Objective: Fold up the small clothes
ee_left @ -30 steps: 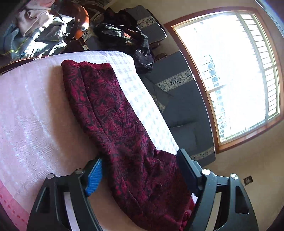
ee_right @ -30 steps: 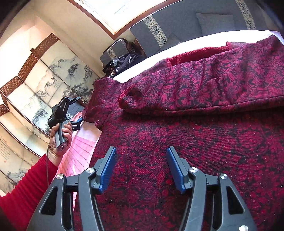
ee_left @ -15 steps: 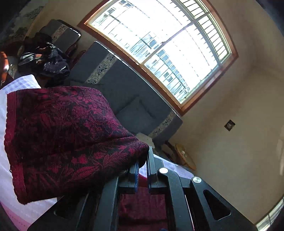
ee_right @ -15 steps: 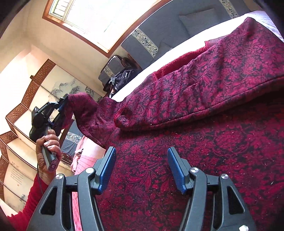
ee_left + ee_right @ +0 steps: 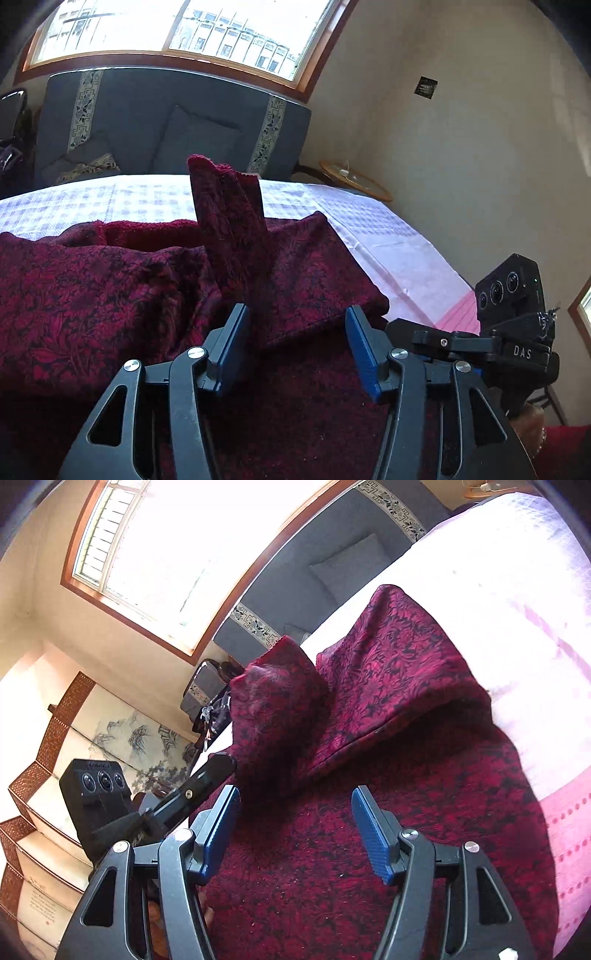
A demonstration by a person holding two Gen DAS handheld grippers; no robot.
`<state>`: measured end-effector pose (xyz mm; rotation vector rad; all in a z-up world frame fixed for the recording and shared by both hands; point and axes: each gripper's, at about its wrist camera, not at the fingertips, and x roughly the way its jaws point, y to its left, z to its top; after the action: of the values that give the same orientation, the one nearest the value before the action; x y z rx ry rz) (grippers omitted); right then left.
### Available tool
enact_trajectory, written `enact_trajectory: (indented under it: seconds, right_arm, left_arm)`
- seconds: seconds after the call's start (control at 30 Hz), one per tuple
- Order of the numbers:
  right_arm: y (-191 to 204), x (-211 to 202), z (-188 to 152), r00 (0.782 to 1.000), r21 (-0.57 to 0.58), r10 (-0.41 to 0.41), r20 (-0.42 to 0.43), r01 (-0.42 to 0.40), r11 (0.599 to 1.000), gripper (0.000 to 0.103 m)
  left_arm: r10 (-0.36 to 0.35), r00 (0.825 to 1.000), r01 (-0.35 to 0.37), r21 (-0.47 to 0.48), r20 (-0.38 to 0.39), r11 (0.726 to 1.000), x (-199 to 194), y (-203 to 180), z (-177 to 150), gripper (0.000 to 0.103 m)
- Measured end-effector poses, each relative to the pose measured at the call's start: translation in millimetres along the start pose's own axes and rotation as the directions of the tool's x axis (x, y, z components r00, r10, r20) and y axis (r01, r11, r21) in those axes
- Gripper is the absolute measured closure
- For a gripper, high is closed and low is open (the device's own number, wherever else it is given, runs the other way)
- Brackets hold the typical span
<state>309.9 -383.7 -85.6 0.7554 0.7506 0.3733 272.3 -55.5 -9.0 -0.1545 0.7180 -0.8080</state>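
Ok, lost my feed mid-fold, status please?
Left gripper open, just released. Right gripper open, empty. Red garment on the bed, sleeve thrown across, standing up. Nothing in the way.

The garment [image 5: 110, 295] is woven cloth, dark red with a black floral pattern, matt and slightly nubby; its inner lining [image 5: 147, 227] looks like plush red fleece. The sheet [image 5: 92, 203] under it is pale cloth with a waffle-check weave, matt. The left gripper [image 5: 295, 347] and right gripper [image 5: 295, 830] are matt black plastic with shiny metal screws and ribbed blue pads [image 5: 371, 838]. The sofa [image 5: 166, 122] is dull grey fabric; the window frame [image 5: 147, 627] is glossy wood.
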Motion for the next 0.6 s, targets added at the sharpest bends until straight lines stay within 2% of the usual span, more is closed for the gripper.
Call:
enact_trajectory:
  seconds: [0.07, 0.13, 0.17, 0.23, 0.33, 0.4, 0.47, 0.5, 0.57, 0.6]
  right_arm:
    - [6, 1, 10, 1.000, -0.033, -0.015, -0.010, 0.014, 0.999, 0.042]
    - [20, 4, 21, 1.000, -0.084, -0.023, -0.015, 0.022, 0.996, 0.042]
    - [28, 6, 25, 1.000, -0.108, -0.023, -0.019, 0.021, 0.994, 0.042]
    - [48, 12, 32, 0.999, -0.161, -0.042, -0.024, 0.037, 0.986, 0.042]
    - [69, 20, 35, 0.985, -0.224, -0.174, -0.003, 0.169, 0.960, 0.035]
    - [65, 27, 35, 0.971, -0.214, -0.240, -0.012, 0.232, 0.949, 0.034]
    - [50, 29, 35, 0.963, -0.168, -0.268, -0.033, 0.259, 0.951, 0.034]
    - [41, 30, 37, 0.962, -0.136, -0.270, -0.038, 0.263, 0.955, 0.034]
    - [27, 26, 38, 0.975, -0.091, -0.220, -0.033, 0.216, 0.972, 0.033]
    - [20, 24, 37, 0.979, -0.085, -0.199, -0.033, 0.196, 0.977, 0.038]
  left_arm:
    - [0.006, 0.999, -0.005, -0.030, 0.043, 1.000, -21, 3, -10, 0.036]
    - [0.035, 0.997, -0.030, -0.072, 0.066, 0.997, -40, 11, -19, 0.022]
    - [0.061, 0.995, -0.053, -0.104, 0.077, 0.993, -48, 18, -25, 0.020]
    - [0.081, 0.992, -0.062, -0.182, 0.100, 0.981, -60, 40, -37, 0.019]
    - [0.123, 0.987, -0.092, -0.272, 0.100, 0.958, -71, 65, -54, 0.019]
    - [0.138, 0.985, -0.102, -0.295, 0.104, 0.950, -73, 74, -63, 0.019]
    - [0.160, 0.979, -0.121, -0.279, 0.123, 0.953, -74, 75, -73, 0.019]
    - [0.152, 0.983, -0.114, -0.306, 0.102, 0.945, -72, 79, -76, 0.019]
    - [0.127, 0.988, -0.089, -0.347, 0.087, 0.934, -66, 85, -80, 0.019]
    - [0.123, 0.989, -0.084, -0.359, 0.087, 0.930, -67, 88, -81, 0.019]
